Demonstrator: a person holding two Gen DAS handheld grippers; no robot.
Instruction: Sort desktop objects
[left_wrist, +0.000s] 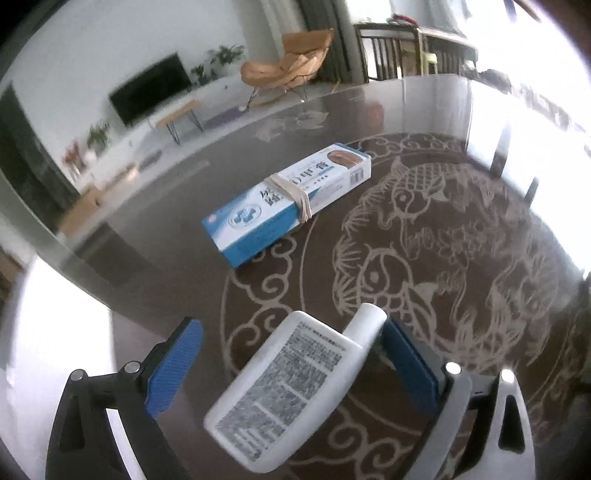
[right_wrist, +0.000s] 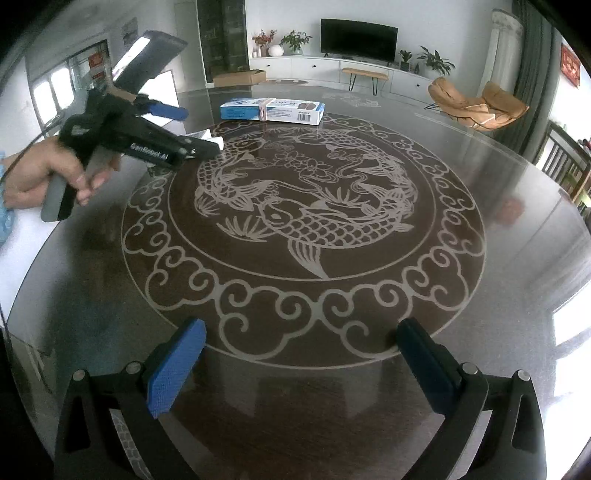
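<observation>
The bottle (left_wrist: 291, 384) lay between the left gripper's (left_wrist: 291, 373) wide-apart pads, box (left_wrist: 288, 201) at twelve o'clock; right gripper (right_wrist: 299, 365) gaped empty; next, squeeze and lift.

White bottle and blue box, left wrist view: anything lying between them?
Nothing. Left wrist view shows only bare patterned tabletop between the white bottle and the blue box.

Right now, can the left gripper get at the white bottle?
Probably yes: the white bottle already lies between the left gripper's open blue pads, and nothing blocks it on the table.
</observation>
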